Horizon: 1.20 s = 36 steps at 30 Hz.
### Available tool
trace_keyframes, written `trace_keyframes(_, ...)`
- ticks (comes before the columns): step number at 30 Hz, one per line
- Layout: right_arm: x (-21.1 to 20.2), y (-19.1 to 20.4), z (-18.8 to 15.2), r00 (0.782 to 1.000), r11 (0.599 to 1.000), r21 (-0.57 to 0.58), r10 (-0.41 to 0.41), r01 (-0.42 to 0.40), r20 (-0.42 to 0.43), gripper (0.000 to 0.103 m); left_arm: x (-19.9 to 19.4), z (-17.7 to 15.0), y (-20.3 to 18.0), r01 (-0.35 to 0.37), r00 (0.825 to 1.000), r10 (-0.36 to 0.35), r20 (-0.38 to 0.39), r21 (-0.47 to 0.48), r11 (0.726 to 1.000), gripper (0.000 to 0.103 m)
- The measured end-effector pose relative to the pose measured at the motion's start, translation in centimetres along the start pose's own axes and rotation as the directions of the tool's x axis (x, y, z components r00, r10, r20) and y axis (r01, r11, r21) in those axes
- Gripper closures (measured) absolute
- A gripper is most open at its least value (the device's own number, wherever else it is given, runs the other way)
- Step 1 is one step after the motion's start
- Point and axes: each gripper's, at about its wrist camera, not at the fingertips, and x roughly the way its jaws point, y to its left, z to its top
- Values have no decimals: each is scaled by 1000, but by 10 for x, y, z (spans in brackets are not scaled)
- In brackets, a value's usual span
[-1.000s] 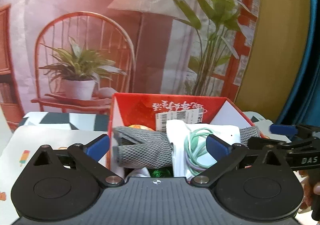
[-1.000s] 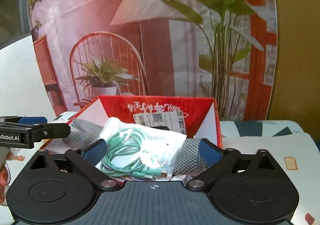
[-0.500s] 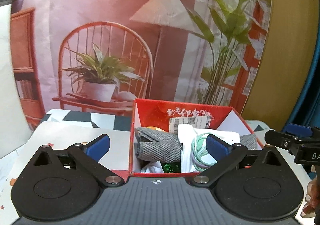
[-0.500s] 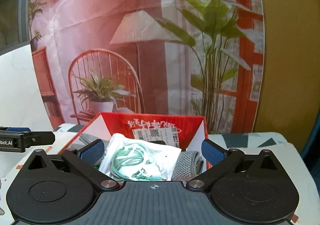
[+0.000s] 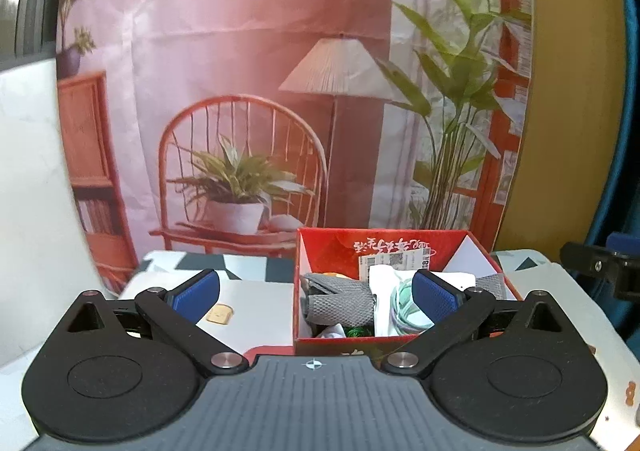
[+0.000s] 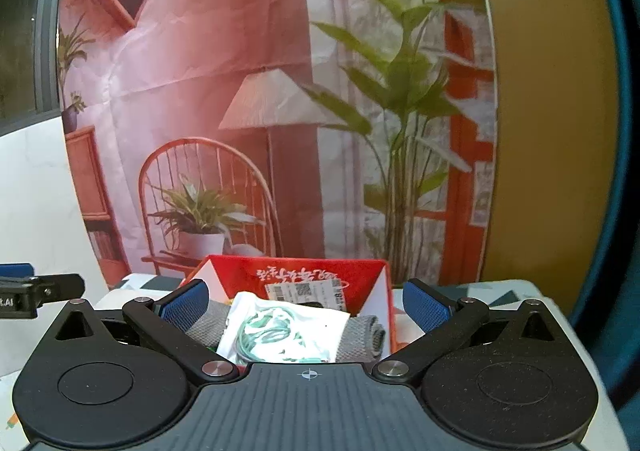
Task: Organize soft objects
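A red box (image 5: 332, 255) stands on the table. It holds a grey knitted cloth (image 5: 340, 305), a clear bag of coiled green cable (image 5: 400, 303) and something green at the bottom. My left gripper (image 5: 316, 293) is open and empty, in front of the box. In the right wrist view the red box (image 6: 312, 275) shows the bag of green cable (image 6: 280, 331) lying on the grey cloth (image 6: 364, 335). My right gripper (image 6: 304, 305) is open and empty, just before the box.
A printed backdrop with a chair, lamp and plants (image 5: 240, 131) hangs behind the table. The table cover (image 5: 256, 303) is white with small prints. The right gripper's tip (image 5: 600, 263) shows at the right edge; the left gripper's tip (image 6: 40, 287) at the left.
Both grippers have pulled back and up from the box, which now looks smaller and farther. Both stay open and empty.
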Motion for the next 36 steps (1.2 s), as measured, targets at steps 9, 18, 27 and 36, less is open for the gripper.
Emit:
trace_keyframes(9,-70,14,19,999,1000,-24,0,1,33,0,-78,11,-5,17,997,-15,75,-26,1000,0)
trace_keyframes(18,-136,25,23,997,999,-21,26,-24,78,0,-145,11,-25,-79,987,74,141,26,997,0)
trace_keyframes(27,-150,29,21,997,999,-28,28,-26,70,0,-158,11,-23,-76,988,75,138,1,997,0)
trace_keyframes(36,-152,26,21,998,1000,-16,15,-14,67,0,-158,9,-22,-71,988,72,134,-14,997,0)
